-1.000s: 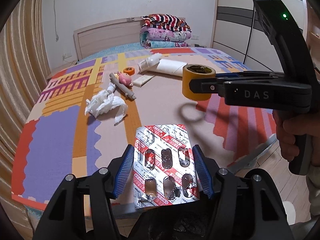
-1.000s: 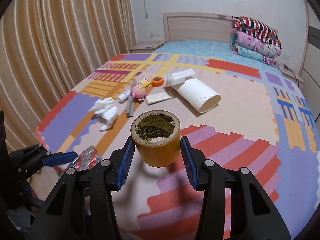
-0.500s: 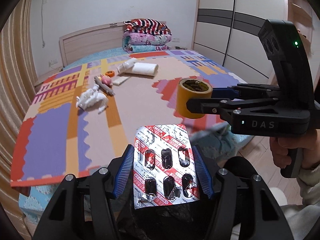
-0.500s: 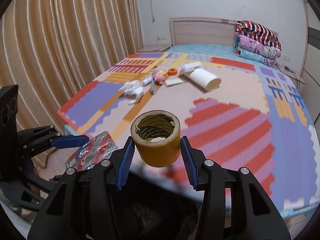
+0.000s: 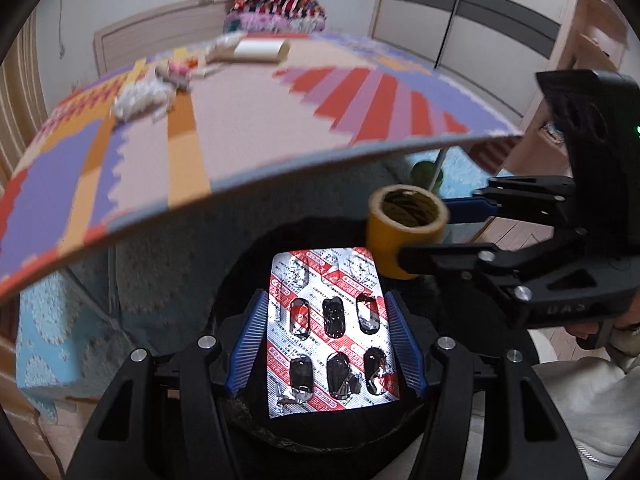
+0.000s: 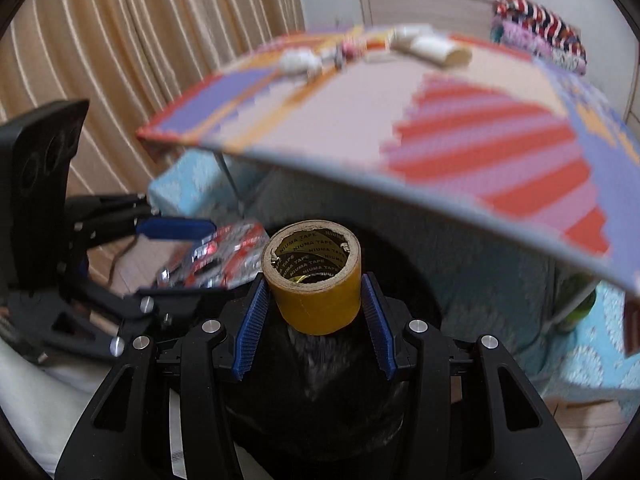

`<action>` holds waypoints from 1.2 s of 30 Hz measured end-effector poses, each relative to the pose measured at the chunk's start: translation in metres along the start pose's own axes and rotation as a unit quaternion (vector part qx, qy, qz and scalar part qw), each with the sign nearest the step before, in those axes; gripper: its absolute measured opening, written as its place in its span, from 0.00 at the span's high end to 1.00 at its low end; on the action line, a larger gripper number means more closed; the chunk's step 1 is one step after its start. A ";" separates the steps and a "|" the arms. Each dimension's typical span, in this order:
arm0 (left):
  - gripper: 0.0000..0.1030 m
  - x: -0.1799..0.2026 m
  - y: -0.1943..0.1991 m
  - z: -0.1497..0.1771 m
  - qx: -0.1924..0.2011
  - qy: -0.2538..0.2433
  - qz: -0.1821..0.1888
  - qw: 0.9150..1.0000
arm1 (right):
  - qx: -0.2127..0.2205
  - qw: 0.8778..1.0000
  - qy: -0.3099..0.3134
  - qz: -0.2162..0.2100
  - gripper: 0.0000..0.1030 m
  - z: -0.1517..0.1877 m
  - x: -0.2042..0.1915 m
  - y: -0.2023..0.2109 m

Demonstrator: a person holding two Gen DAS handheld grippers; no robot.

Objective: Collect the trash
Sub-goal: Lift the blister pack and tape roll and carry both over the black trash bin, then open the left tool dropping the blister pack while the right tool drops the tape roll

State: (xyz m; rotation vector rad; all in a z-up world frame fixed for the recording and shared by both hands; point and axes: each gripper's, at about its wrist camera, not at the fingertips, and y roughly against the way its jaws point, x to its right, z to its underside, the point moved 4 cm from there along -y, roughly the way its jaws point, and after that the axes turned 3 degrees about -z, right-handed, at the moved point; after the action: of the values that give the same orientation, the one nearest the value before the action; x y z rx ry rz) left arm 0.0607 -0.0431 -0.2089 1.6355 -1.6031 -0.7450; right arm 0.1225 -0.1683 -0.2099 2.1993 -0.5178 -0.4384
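Note:
My left gripper point(image 5: 326, 320) is shut on a red-and-silver empty pill blister pack point(image 5: 330, 336) and holds it over a black-lined trash bin point(image 5: 248, 272) below the bed's edge. My right gripper point(image 6: 314, 304) is shut on a yellow tape roll point(image 6: 314, 284), also over the bin point(image 6: 320, 392). The tape roll point(image 5: 406, 232) and right gripper point(image 5: 440, 236) show at the right of the left wrist view; the blister pack point(image 6: 224, 254) and left gripper point(image 6: 188, 260) show at the left of the right wrist view.
On the patterned foam mat point(image 5: 240, 120) covering the bed lie crumpled white tissue point(image 5: 138, 98), a pink toy point(image 5: 178, 70) and a white roll point(image 5: 260, 50). The curtain point(image 6: 140, 60) hangs to the left; wardrobe doors point(image 5: 500, 20) stand to the right.
Both grippers have dropped from above the bed to below its edge, over the black bin, still holding the blister pack and the tape roll.

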 end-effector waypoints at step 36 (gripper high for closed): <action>0.35 -0.001 -0.082 0.043 -0.131 -0.006 -0.003 0.991 | -0.142 0.990 -0.009 0.017 0.47 0.055 0.019 -0.079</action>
State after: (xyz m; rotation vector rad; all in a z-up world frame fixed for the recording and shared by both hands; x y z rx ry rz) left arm 0.0738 -0.0490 -0.3003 1.4491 -1.4412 -0.9262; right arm 0.1305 -0.1671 -0.3078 1.9118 -0.4693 -0.4826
